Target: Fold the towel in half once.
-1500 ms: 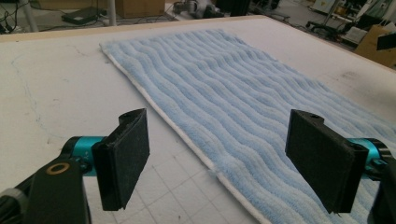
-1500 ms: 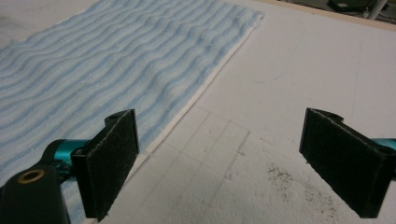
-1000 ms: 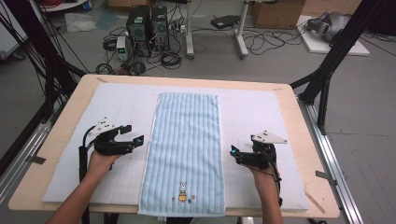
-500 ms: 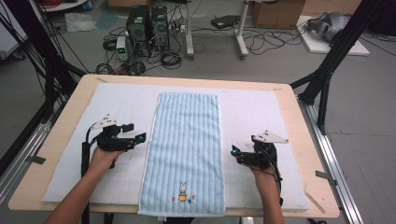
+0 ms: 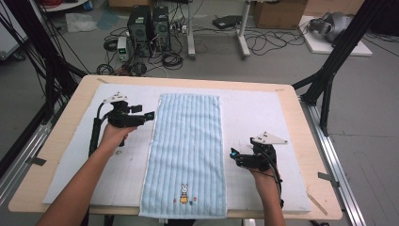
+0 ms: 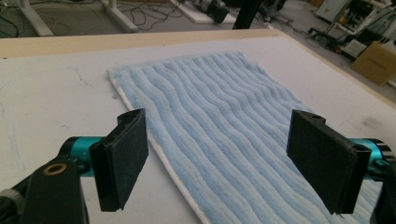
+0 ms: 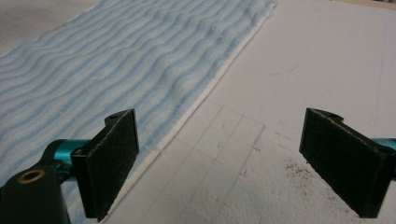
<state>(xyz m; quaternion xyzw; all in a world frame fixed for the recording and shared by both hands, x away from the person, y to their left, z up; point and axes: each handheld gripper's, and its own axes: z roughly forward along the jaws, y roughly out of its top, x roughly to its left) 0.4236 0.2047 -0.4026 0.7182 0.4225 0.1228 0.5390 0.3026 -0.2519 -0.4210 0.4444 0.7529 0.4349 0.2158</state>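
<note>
High view: found a pale blue ribbed terry towel (image 5: 188,141) spread flat and lengthwise down the middle of a white padded sheet (image 5: 263,117) on the light wooden counter (image 5: 308,155), its near end, marked with a small embroidered rabbit (image 5: 184,192), reaching about to the counter's front edge. Held the left tongs (image 5: 151,115) just beside the towel's left long edge, toward the far half, jaws wide apart and gripping nothing. Held the right tongs (image 5: 233,154) near the right long edge, toward the near half, likewise spread wide and empty.

Left gripper view: looked along the left tongs (image 6: 223,156) across the towel's (image 6: 224,102) white-bound edge, one pad over the sheet, the other over the cloth, neither clearly touching. Right gripper view: saw the right tongs (image 7: 233,158) mostly over bare sheet, with the towel's (image 7: 116,56) edge running past the left-hand pad.

Judged the towel light, soft and quite limp: no stiffness at all, sure to sag and crease wherever lifted, nothing in it to break. Reckoned the looped pile grippy against the dark foam pads, so little chance of slipping once pinched. Judged it best taken at the bound long edge or at a corner, one pad slid beneath and one above, since a pinch from overhead in the middle would gather only a ridge. Expected matching holds on both sides to be needed for carrying an end over straight, uneven ones being likely to skew any fold. Allowed also for some drag against the sheet beneath.
</note>
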